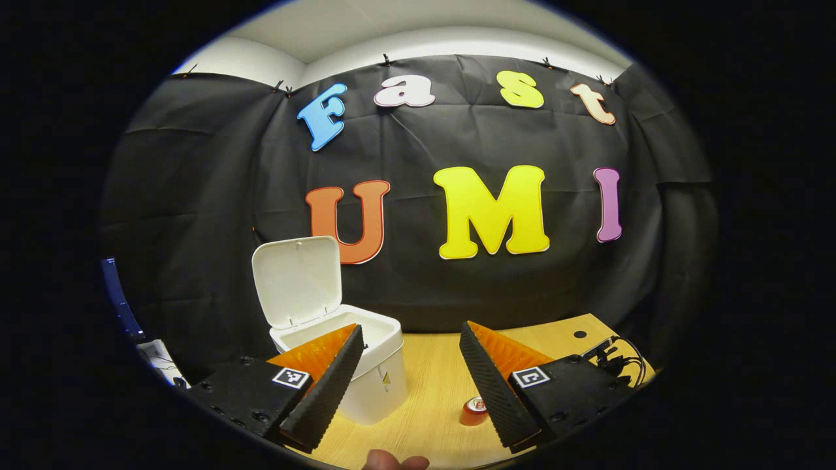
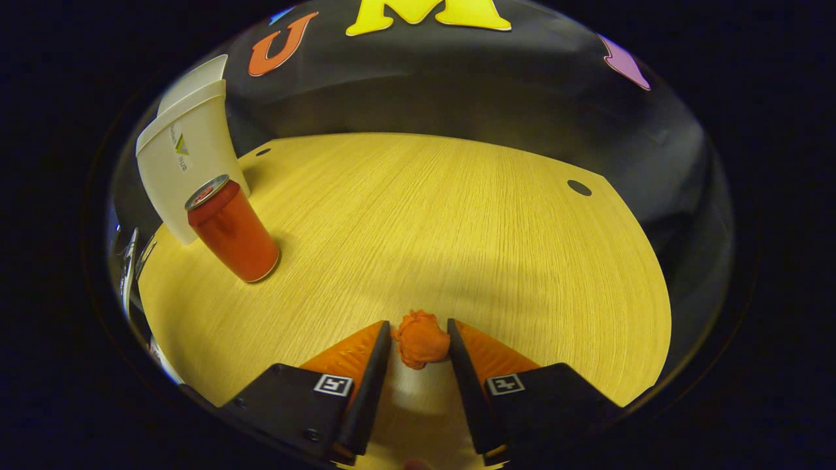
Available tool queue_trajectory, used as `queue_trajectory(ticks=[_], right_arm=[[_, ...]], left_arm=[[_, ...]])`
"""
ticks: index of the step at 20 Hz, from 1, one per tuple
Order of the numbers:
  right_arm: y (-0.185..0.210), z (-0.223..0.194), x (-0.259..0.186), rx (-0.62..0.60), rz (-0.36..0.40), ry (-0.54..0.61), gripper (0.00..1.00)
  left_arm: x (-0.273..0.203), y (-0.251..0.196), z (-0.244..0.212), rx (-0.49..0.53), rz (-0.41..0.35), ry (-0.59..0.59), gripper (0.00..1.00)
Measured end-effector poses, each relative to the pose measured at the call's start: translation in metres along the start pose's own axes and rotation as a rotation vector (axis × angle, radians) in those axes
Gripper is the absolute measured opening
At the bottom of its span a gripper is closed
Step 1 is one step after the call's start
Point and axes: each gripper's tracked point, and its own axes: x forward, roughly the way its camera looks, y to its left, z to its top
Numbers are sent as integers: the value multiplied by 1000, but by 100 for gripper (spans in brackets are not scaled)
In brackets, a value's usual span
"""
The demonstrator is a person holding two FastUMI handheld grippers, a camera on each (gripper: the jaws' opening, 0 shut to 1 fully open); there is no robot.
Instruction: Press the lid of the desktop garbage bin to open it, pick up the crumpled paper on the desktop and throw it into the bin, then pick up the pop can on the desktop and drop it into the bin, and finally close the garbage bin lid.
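Observation:
The white desktop bin (image 1: pixel 375 365) stands on the wooden table with its lid (image 1: pixel 297 281) swung up and open. My left gripper (image 1: pixel 411 329) is open, held above the table just right of the bin, nothing between its fingers. The red pop can (image 1: pixel 473 411) shows low between them. In the right gripper view the can (image 2: pixel 232 232) stands upright in front of the bin (image 2: pixel 186 156) at the left. My right gripper (image 2: pixel 418 324) is shut on the orange crumpled paper (image 2: pixel 421 339), both fingers touching its sides, low over the table.
The wooden table (image 2: pixel 457 222) has small round holes (image 2: pixel 578 188) near its far edge. Black cables (image 1: pixel 620 356) lie at the table's right corner. A person's fingertip (image 1: pixel 395 462) shows at the bottom of the left gripper view.

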Motion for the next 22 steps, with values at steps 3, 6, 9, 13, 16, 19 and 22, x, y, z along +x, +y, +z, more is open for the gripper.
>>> queue_trajectory(ticks=[3, 6, 9, 13, 16, 19, 22], right_arm=[[2, 0, 1, 20, 7, 0, 51], [-3, 4, 2, 9, -14, -18, 39], [-1, 1, 1, 0, -23, -9, 26], [4, 3, -6, 3, -8, 1, 17], [13, 27, -31, 15, -4, -59, 17], [26, 63, -61, 23, 7, -145, 19], [36, 101, -96, 27, 10, -238, 19]], left_arm=[[0, 3, -1, -5, 9, 4, 96], [0, 6, 3, -6, 11, -5, 96], [0, 9, 5, 1, 14, -11, 96], [-1, 16, 5, -8, 20, -12, 96], [-3, 24, 6, -34, 25, -14, 96], [-1, 32, 7, -64, 27, -20, 96], [-2, 41, 8, -60, 25, -29, 97]])
